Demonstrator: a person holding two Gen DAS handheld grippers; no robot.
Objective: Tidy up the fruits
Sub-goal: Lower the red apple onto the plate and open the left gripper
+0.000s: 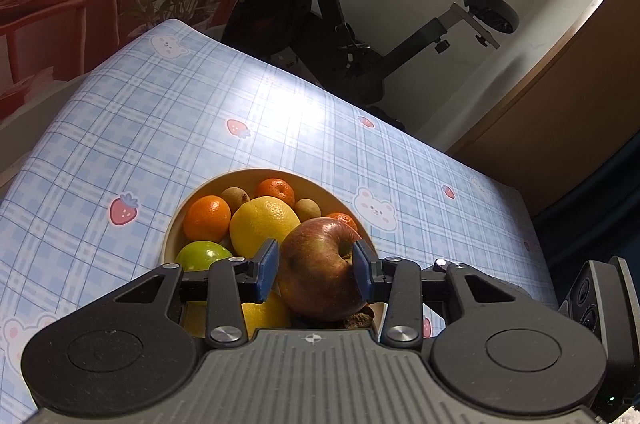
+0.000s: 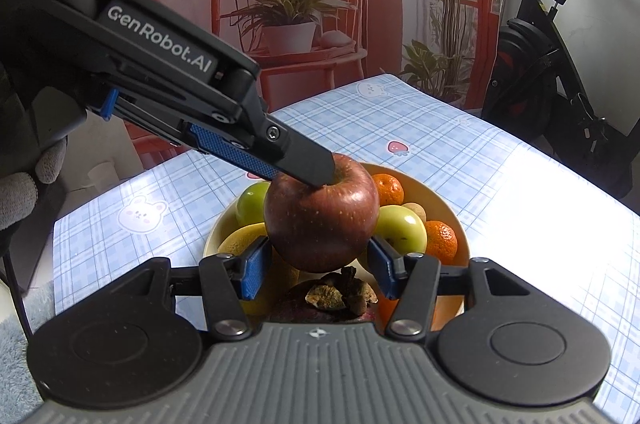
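A red apple (image 1: 320,270) is held above a beige bowl (image 1: 176,228) full of fruit. My left gripper (image 1: 316,270) is shut on the apple, one pad on its side and one in its stem hollow. In the right wrist view the left gripper's fingers (image 2: 296,164) reach down onto the apple (image 2: 320,220). My right gripper (image 2: 318,266) is open, its blue pads on either side of the apple's lower part with small gaps. The bowl (image 2: 448,212) holds oranges (image 2: 440,238), green apples (image 2: 400,230), lemons (image 1: 262,224) and a dark mangosteen (image 2: 328,304).
The bowl stands on a table with a blue plaid cloth (image 1: 120,152) printed with strawberries and bears. An exercise bike (image 1: 340,12) stands beyond the table's far edge. A printed backdrop of plants and a chair (image 2: 288,4) hangs behind.
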